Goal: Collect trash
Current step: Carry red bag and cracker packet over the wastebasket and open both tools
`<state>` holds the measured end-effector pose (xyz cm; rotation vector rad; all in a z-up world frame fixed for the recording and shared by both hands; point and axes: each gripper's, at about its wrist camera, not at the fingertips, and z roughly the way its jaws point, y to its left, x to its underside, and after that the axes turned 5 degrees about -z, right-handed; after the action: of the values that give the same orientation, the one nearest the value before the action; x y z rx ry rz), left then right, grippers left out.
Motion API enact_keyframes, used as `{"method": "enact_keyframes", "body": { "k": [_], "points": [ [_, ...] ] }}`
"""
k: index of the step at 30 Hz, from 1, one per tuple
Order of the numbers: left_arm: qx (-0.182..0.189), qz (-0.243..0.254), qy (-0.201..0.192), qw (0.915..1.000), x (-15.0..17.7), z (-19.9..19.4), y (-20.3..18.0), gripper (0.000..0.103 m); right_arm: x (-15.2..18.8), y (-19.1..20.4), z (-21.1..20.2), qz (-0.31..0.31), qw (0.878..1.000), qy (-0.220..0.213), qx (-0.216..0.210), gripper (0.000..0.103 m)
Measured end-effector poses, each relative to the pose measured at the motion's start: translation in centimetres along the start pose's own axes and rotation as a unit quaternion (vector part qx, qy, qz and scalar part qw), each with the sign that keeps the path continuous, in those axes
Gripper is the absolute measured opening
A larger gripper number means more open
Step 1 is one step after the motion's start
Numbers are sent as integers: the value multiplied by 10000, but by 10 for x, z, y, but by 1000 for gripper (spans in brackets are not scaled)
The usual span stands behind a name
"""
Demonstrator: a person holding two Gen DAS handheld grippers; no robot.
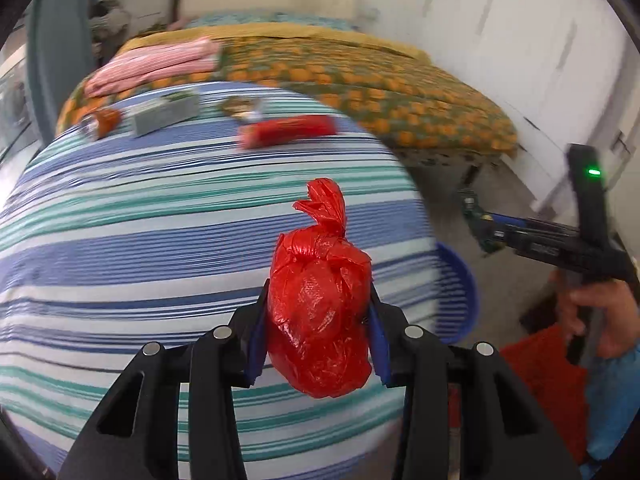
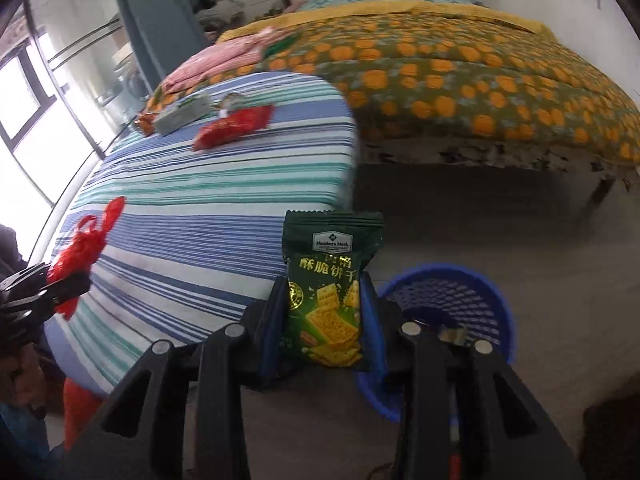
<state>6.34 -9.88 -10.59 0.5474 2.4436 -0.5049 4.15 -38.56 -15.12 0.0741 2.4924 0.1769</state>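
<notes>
The left gripper (image 1: 318, 320) clamps a knotted red plastic bag (image 1: 318, 312), its blue-lined jaws pressed against both sides and the twisted knot sticking up past the fingertips. It hangs above the blue, green and white striped cloth (image 1: 160, 220) that covers the near surface. The right gripper (image 2: 326, 320) pinches a dark green cracker packet with yellow biscuits printed on it (image 2: 326, 288), held upright between its pads, just above and beside the round blue plastic mesh basket (image 2: 480, 292) standing on the grey floor (something small and shiny lies inside it, too unclear to name). Farther back on the striped cloth lie a long red wrapper (image 1: 288, 130), a grey-green carton (image 1: 166, 112), a small orange-red packet (image 1: 100, 122) and a crumpled silvery wrapper (image 1: 242, 106), all blurred. Behind them stretches a bed with an orange-flowered quilt (image 2: 460, 72).
</notes>
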Motion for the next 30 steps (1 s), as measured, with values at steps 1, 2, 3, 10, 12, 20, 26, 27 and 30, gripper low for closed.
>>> {"method": "enact_keyframes", "body": {
  "k": [1,2,3,10,12,20,26,27,30],
  "points": [
    [140,128,46,9998,0,6,-21,41,5,-14,0,96,9999,12,109,35],
    [258,216,99,9994,-1,11,-37,41,11,-31,0,213,9995,25,222,35],
    [405,303,181,9986,-1,21,-57,41,15,-46,1,310,9990,41,323,35],
    [672,733,785,9919,2,108,-155,41,42,-119,18,927,9944,204,466,35],
    [629,829,900,9905,2,135,-172,42,46,-132,23,1093,9929,229,401,35],
    [471,790,1270,9876,6,219,-195,42,52,-166,36,1619,9864,259,114,35],
    [383,787,1342,9871,5,252,-196,71,53,-178,40,1837,9828,174,39,53],
    [419,765,1317,9874,3,254,-196,73,53,-178,39,1858,9825,143,16,53],
    [446,749,1231,9886,3,244,-195,84,50,-178,32,1822,9832,16,100,55]
  ]
}}
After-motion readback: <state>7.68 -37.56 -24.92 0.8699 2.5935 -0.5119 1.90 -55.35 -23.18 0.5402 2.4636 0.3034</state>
